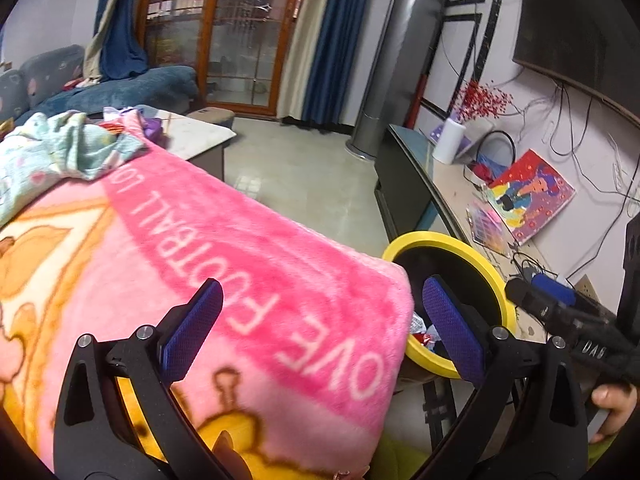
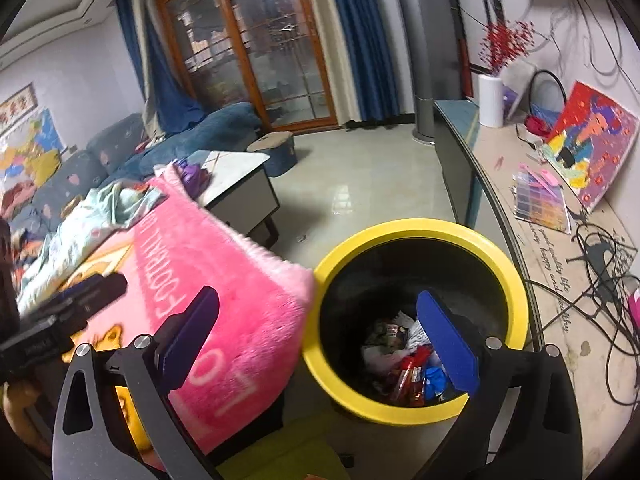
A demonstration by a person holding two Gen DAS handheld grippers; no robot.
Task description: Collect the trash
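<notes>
The trash (image 2: 404, 364) is a loose heap of crumpled wrappers — white paper, red and blue foil, some printed scraps — lying at the bottom of a black bin (image 2: 416, 236) with a thick yellow rim. The bin stands just beside the corner of a pink fleece blanket (image 2: 224, 280) with white lettering, and next to a long low cabinet (image 2: 532, 216) strewn with cables and a bright painting. The right gripper (image 2: 328, 336) tilts downward over the bin's mouth, its blue-padded jaws spread wide with nothing between them; one finger shows over the blanket edge, the other over the bin's inside. The left gripper (image 1: 324, 328) also slopes down, over the blanket, jaws wide apart and empty — its right finger shows against the bin rim (image 1: 444, 240). In the left view a bare hand (image 1: 616, 408) shows at the lower right, under the other tool's dark handle.
</notes>
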